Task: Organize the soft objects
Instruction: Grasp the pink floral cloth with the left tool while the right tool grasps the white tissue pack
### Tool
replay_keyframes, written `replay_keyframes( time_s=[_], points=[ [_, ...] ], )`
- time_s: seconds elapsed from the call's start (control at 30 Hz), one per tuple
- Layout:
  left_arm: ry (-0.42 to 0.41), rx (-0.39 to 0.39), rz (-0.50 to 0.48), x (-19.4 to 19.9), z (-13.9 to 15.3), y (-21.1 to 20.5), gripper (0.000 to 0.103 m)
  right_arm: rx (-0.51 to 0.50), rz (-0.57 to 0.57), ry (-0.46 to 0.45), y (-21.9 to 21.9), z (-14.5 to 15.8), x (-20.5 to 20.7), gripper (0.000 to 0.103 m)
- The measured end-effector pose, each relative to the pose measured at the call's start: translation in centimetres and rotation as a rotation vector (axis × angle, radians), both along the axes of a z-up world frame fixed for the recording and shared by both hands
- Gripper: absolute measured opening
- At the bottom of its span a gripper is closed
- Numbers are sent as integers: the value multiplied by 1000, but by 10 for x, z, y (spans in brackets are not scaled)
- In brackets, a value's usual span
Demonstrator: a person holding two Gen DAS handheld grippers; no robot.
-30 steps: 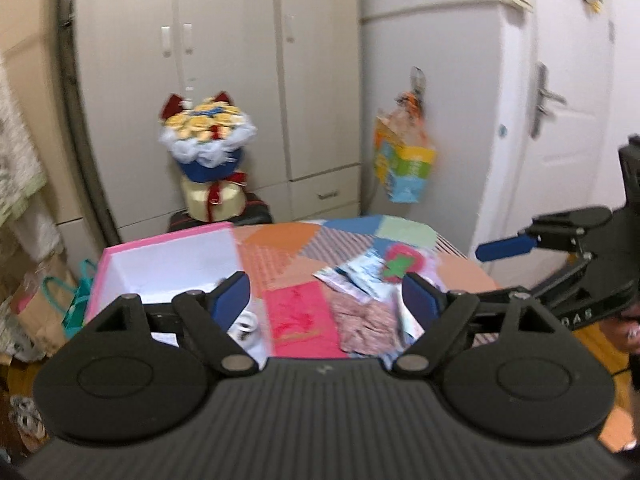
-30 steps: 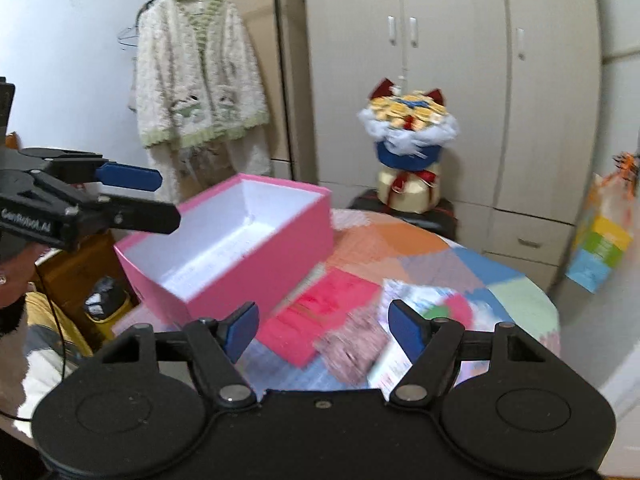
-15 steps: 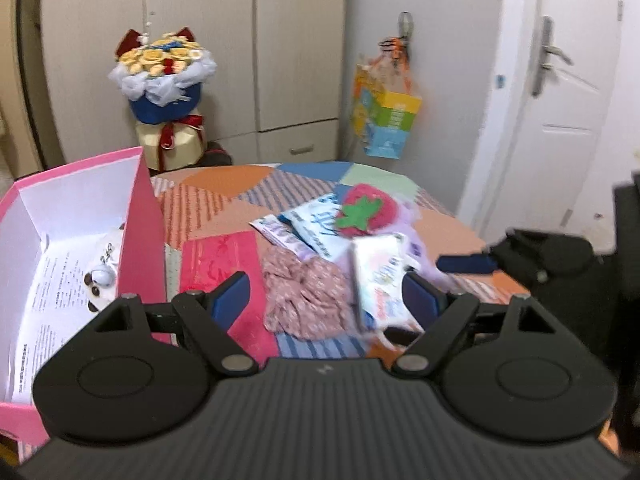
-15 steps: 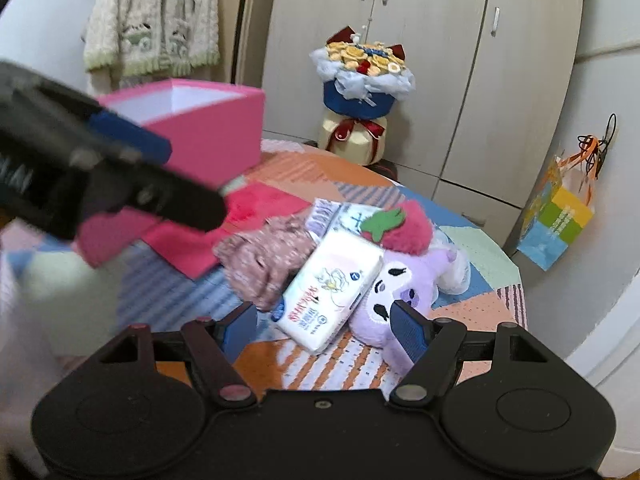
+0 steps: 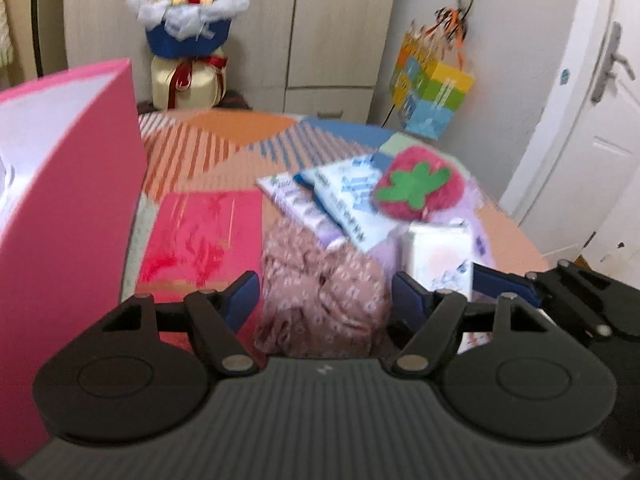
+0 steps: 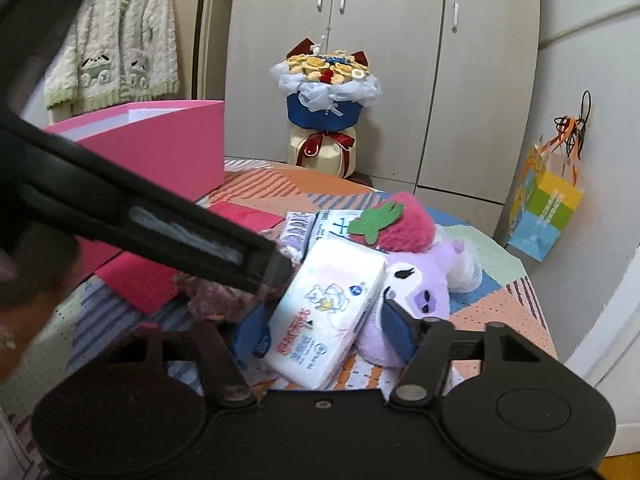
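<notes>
Left tongs (image 5: 324, 292) straddle the pink floral cloth (image 5: 320, 300), jaws just closing, pads not pressing yet. Right tongs (image 6: 320, 326) straddle the tissue pack (image 6: 326, 312), also just closing, grip unclear, looks loose. Both lie on the counter (image 5: 224, 148), pink box (image 5: 68, 200) at 9 o'clock. Cloth is limp: pinch a bunched fold. Pack is light, squashy, slippery wrap: take it mid-width.
</notes>
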State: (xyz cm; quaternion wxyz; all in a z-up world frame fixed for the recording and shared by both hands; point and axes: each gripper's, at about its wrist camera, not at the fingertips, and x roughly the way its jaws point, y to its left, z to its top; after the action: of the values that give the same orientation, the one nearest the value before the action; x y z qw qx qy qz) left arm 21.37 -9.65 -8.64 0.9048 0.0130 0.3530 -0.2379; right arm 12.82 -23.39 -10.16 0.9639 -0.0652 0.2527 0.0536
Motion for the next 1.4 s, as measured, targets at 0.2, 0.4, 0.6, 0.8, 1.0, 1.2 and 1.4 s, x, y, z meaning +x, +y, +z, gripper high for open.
replay_keyframes(
  time_s=[0.2,0.4,0.6,0.8,1.0,1.2,1.4],
  points=[
    [35,11,66,0,-15,1,71,76,-44,-1,-3,-6,-3,56],
    [13,35,74,-5,-17,-1,68,207,-53,42,-17,-8,-1,49],
    [19,-7,97,-14,-18,4,26,199,-56,19,-13,-9,-16,46],
    [-13,-37,123,-29,-14,8,21,225,-61,28,-17,-4,-27,46],
    [-53,-62,117,-49,-3,17,19,314,-51,71,-28,2,-37,46],
    [-65,-85,71,-71,7,35,18,341,9,139,-30,8,-46,46],
    [-35,-75,31,-85,9,48,18,368,55,208,-29,13,-48,46]
  ],
)
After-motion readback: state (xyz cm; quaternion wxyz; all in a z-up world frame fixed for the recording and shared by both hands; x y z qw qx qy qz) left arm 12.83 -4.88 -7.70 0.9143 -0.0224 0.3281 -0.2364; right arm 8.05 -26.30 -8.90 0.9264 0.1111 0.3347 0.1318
